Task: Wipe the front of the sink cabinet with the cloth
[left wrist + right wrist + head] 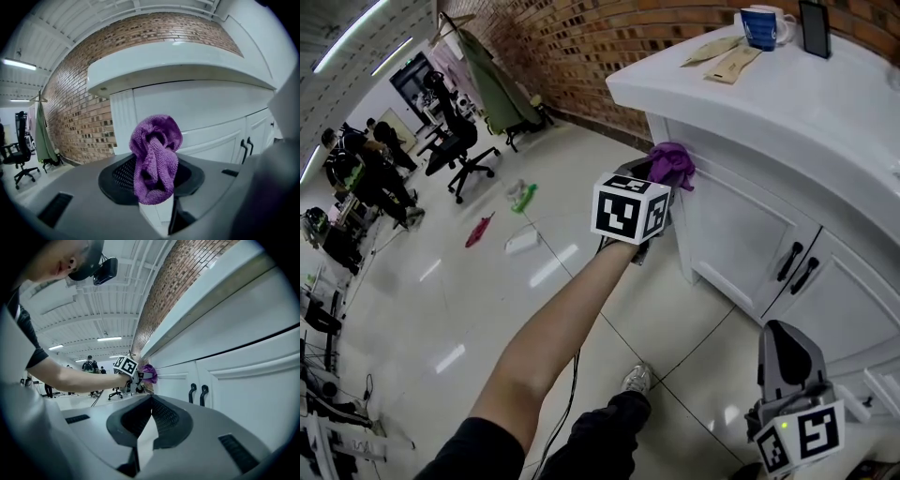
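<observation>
two grippers: left gripper (661, 175) clenched on purple cloth (155, 157) at top left corner of cabinet front (741, 234); right gripper (151, 397) closed, empty. press cloth firmly, overlap strokes, work round handles (797, 264).

The cloth (154, 159) is purple, the sink cabinet (206, 107) white, the brick wall (79, 112) reddish-brown.

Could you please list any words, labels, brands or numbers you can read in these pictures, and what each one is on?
No text can be read anywhere.
Mug: any print is too small to read.
Packets: any print is too blurred to read.
Left cube, right cube: black-and-white marker patterns only, no words.
</observation>
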`<state>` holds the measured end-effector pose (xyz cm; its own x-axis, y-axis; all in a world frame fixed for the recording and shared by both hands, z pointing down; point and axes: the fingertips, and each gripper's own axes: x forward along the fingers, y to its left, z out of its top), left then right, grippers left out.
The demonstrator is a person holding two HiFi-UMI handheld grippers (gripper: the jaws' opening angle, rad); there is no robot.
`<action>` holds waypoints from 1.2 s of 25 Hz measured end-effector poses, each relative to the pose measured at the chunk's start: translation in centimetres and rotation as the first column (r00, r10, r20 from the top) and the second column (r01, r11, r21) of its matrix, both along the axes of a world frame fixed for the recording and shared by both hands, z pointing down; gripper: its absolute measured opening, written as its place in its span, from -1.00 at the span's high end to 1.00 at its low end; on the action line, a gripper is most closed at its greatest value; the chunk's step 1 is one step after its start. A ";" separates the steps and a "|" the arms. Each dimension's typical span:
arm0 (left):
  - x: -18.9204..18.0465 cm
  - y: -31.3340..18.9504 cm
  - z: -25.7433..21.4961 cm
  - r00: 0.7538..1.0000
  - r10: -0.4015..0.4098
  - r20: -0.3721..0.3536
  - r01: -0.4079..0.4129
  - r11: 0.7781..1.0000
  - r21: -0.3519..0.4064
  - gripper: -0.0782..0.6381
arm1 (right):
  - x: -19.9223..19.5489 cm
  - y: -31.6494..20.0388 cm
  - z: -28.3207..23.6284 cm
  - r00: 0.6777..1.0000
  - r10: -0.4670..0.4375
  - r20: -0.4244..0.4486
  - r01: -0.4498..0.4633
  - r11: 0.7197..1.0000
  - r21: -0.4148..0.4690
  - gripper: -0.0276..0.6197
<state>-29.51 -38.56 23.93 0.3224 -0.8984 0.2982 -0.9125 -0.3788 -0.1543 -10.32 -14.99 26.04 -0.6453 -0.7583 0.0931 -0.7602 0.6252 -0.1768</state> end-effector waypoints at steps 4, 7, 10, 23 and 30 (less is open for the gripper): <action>2.9 1.5 0.5 1.000 0.028 -0.006 -0.028 0.999 -0.028 0.36 | 0.1 0.3 -1.0 1.000 -0.011 0.015 0.011 1.000 0.010 0.91; 5.0 2.5 0.7 0.999 0.048 -0.008 -0.048 0.998 -0.049 0.36 | 0.8 0.5 -1.6 1.000 -0.002 0.023 0.002 1.000 0.015 0.91; 7.9 3.9 0.9 0.995 0.095 0.031 -0.093 0.993 -0.066 0.36 | 1.7 0.6 -1.9 0.999 0.007 0.034 -0.008 1.000 0.020 0.91; 20.9 10.7 0.8 0.948 0.318 0.015 -0.316 0.945 -0.084 0.36 | 5.5 1.7 -1.1 0.999 0.034 0.002 -0.034 0.999 0.007 0.91; 22.6 11.7 1.6 0.937 0.349 -0.018 -0.350 0.934 -0.079 0.36 | 6.1 1.5 -1.1 0.999 0.042 0.011 -0.042 0.999 0.008 0.91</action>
